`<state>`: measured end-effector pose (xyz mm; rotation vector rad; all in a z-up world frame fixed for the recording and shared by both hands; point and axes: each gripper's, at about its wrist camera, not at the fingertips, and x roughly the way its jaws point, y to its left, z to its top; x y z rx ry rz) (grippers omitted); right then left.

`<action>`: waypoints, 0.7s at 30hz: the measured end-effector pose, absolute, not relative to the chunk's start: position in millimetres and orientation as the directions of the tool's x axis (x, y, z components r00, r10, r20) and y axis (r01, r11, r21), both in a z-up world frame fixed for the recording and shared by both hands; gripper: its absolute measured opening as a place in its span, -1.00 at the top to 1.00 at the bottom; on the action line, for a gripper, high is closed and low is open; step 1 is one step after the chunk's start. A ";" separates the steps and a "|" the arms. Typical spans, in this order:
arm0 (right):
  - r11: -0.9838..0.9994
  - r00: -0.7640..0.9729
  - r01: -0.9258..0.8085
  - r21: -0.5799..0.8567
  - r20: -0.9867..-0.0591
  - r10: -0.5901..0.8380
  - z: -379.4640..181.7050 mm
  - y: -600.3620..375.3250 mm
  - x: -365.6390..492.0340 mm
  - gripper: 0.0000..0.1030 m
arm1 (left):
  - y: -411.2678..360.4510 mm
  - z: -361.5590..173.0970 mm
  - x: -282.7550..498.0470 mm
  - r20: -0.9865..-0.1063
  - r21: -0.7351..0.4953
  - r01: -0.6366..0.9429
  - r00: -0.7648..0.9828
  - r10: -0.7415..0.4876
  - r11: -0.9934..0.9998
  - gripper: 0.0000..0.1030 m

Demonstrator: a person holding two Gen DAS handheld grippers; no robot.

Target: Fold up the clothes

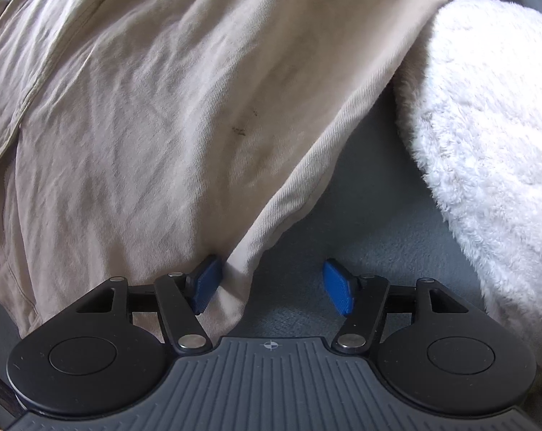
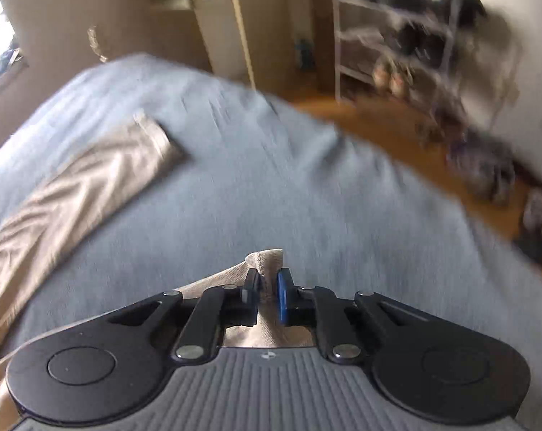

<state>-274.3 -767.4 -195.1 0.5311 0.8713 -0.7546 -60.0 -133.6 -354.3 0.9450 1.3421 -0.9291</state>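
A beige garment (image 1: pixel 156 115) lies spread over a blue-grey bed cover (image 1: pixel 361 197) and fills most of the left wrist view. My left gripper (image 1: pixel 272 283) is open; a folded edge of the garment touches its left finger (image 1: pixel 208 285), and the right finger (image 1: pixel 339 291) hangs over bare cover. In the right wrist view my right gripper (image 2: pixel 267 282) is shut on a hemmed corner of the beige garment (image 2: pixel 265 258), which sticks up between the fingers. A long part of the same beige cloth (image 2: pixel 91 179) lies flat at the left, ending in a hem.
A white fluffy blanket (image 1: pixel 486 125) lies on the bed right of the garment. The bed (image 2: pixel 271 179) ends toward a wooden floor (image 2: pixel 396 129). A metal shelf rack (image 2: pixel 396 36) with shoes and a pale cabinet (image 2: pixel 220 25) stand by the walls. That view is motion-blurred.
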 end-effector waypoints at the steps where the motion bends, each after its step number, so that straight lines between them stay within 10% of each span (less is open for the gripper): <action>1: 0.655 0.419 0.750 0.087 -0.829 -0.370 -191.9 -771.0 -263.3 0.79 | -134.2 -354.8 -58.8 -1.000 0.017 0.934 0.017 0.001 0.356 -0.22; 6: 0.699 0.361 0.714 -0.030 -0.840 -0.405 -209.0 -779.0 -218.0 0.71 | -137.0 -357.6 -55.5 -1.000 0.024 0.933 0.020 0.016 0.360 -0.22; 10: 0.577 0.229 0.803 -0.146 -0.819 -0.526 -228.5 -785.3 -214.0 0.15 | -137.8 -359.4 -51.6 -1.000 0.022 0.931 0.016 0.020 0.363 -0.22; 21: 0.840 0.391 0.542 -0.034 -0.874 -0.288 -242.8 -679.4 -272.9 0.20 | -139.6 -367.7 -41.1 -1.000 0.009 0.926 0.003 0.015 0.378 -0.34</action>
